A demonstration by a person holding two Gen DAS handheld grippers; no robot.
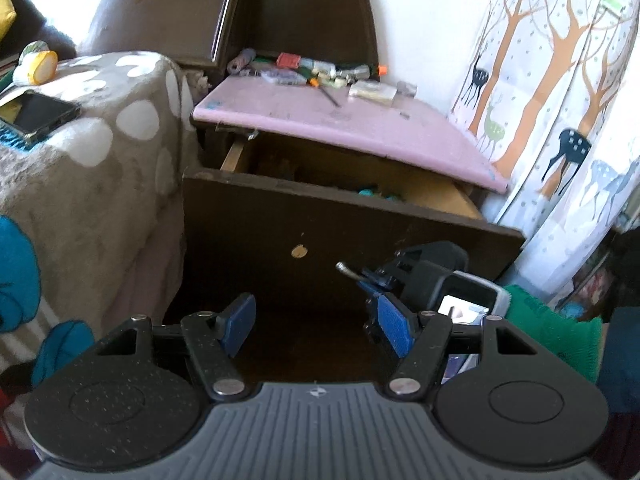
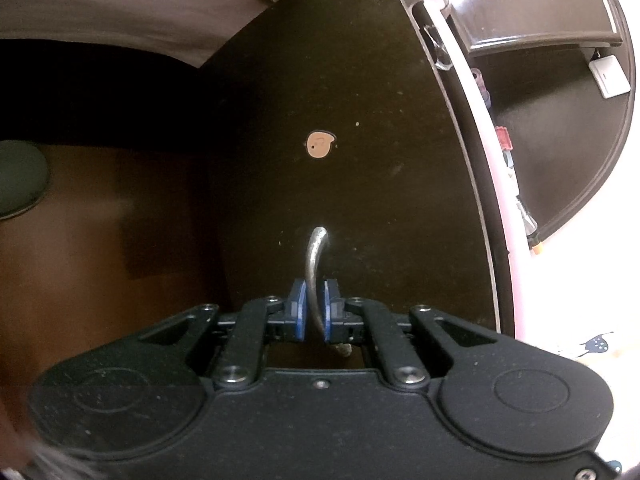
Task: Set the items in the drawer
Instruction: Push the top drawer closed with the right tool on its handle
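The dark wooden drawer [image 1: 344,224] of a nightstand stands pulled open below a pink top [image 1: 336,120]; teal items [image 1: 374,191] lie inside. My right gripper [image 2: 314,308] is shut on the drawer's curved metal handle [image 2: 314,256], which sticks out of the dark drawer front [image 2: 360,120]. In the left wrist view the right gripper [image 1: 380,280] shows low on the drawer front, holding the handle [image 1: 348,270]. My left gripper [image 1: 316,318] is open and empty, in front of the drawer front and just left of the right gripper.
Tools and small items [image 1: 312,70] crowd the back of the pink top, with a screwdriver [image 1: 328,94]. A bed with a spotted grey blanket [image 1: 92,148] and a phone [image 1: 38,114] stands left. A deer-print curtain [image 1: 560,100] hangs right.
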